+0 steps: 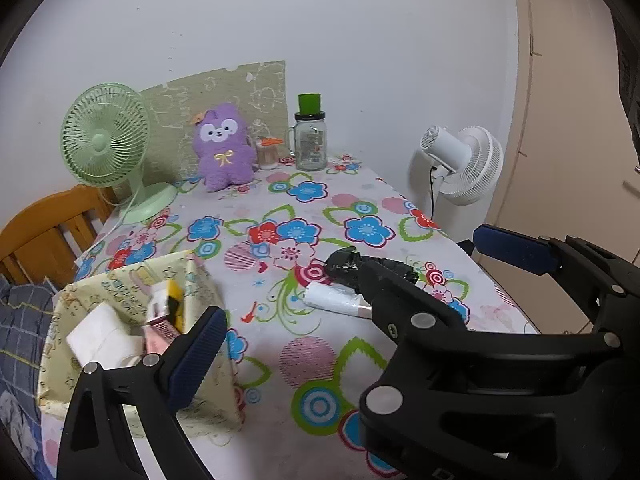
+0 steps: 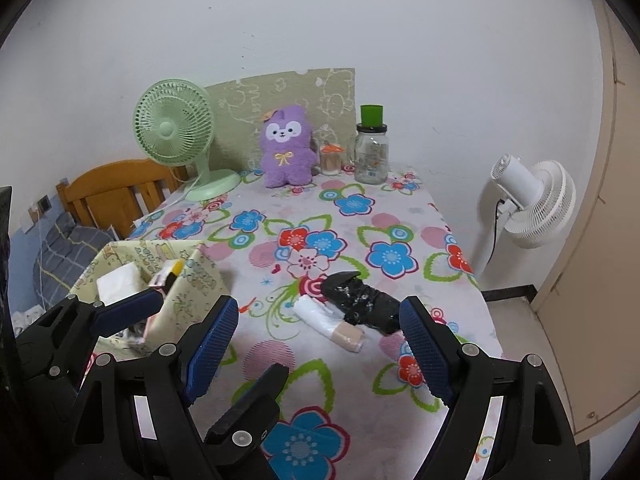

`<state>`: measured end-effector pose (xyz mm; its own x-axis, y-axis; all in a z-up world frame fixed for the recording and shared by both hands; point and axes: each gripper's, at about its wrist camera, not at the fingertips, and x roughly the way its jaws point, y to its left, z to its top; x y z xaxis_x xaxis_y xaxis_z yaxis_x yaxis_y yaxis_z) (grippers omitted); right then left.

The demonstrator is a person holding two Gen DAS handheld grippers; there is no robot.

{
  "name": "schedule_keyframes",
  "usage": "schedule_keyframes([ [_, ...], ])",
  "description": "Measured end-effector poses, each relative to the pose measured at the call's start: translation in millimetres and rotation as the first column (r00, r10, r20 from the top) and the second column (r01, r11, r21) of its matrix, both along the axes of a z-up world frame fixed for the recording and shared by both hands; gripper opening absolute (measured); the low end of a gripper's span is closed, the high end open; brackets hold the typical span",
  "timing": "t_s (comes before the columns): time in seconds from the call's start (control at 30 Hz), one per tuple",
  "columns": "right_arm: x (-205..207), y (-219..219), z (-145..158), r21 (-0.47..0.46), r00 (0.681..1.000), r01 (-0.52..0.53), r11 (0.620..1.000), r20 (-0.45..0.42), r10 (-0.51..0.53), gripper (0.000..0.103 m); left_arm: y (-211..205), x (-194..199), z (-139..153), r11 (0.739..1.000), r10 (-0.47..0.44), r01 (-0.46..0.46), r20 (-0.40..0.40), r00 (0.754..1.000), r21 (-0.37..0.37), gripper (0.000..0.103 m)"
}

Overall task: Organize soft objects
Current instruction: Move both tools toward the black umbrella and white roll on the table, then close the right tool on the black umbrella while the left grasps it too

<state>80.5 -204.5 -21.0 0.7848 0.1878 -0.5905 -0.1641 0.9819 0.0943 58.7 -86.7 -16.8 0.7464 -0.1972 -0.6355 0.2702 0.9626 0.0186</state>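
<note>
From my remote seat, the far left shows a slatted orange wooden headboard [image 1: 44, 224] above blue plaid bedding [image 1: 20, 328]. Next comes a pale green plastic desk fan [image 1: 102, 136] with a round wire grille, standing on the worktop [image 1: 360, 196], which wears a glossy cloth printed with bright flowers.

At the near left corner sits a pale yellow fabric storage box [image 1: 216, 396], floppy-walled and open-topped. Inside it I make out a soft white wrapped block [image 1: 104, 336] and a pink carton [image 1: 160, 332]; the rest is too jumbled to tell.

The left hand-held gripper [image 1: 320, 316] hovers beside that box, spread wide and carrying nothing. Its ribbed blue pad [image 1: 196, 356] shows in front of the box wall. At the back, a fluffy purple plush toy [image 1: 224, 152] sits upright against the wall, with a clear glass jar with a green cap [image 1: 310, 144] to its right.

Nearer me lie a white roll of thin plastic bags [image 1: 332, 300] and a crinkled black roll of plastic bags [image 1: 348, 266], touching each other (the black one shines). The right hand-held gripper [image 2: 320, 304] hangs just short of them, spread wide, empty, its fingers overlapping the left one's.

Off the right edge stands a white plastic floor fan [image 1: 468, 164].
</note>
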Motion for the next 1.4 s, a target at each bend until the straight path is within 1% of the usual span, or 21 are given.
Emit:
schedule_keyframes([
  [0.6, 39.4, -34.8, -41.9, 0.005, 0.998, 0.013, 1.000, -0.060, -0.013, 0.085, -34.7, 36.8, -38.4, 0.999, -0.036, 0.037, -0.059, 0.998, 0.011, 0.097],
  [0.7, 44.6, -38.8, -49.5, 0.005, 0.998, 0.015, 1.000, -0.069, -0.014, 0.085, -36.6, 41.7, -44.7, 0.999, -0.027, 0.029, -0.065, 0.998, 0.019, 0.097],
  [0.8, 50.0, -41.1, -57.3, -0.003, 0.997, 0.022, 1.000, -0.071, -0.023, 0.085, -36.8, 49.8, -51.9, 1.000, -0.014, 0.015, -0.093, 0.996, 0.012, 0.097],
  [1.03, 62.2, -49.3, -72.5, 0.001, 0.995, 0.046, 0.999, -0.094, -0.045, 0.085, -42.4, 66.7, -68.6, 0.999, -0.026, 0.029, -0.123, 0.992, 0.023, 0.097],
  [1.17, 68.7, -53.5, -80.6, 0.011, 0.992, 0.057, 0.998, -0.116, -0.056, 0.085, -42.4, 75.6, -76.1, 0.999, -0.017, 0.021, -0.128, 0.992, 0.026, 0.097],
  [1.4, 82.9, -51.4, -87.3, 0.007, 0.991, 0.035, 0.999, -0.131, -0.034, 0.085, -46.2, 91.5, -87.6, 0.999, -0.011, 0.016, -0.149, 0.989, 0.031, 0.097],
])
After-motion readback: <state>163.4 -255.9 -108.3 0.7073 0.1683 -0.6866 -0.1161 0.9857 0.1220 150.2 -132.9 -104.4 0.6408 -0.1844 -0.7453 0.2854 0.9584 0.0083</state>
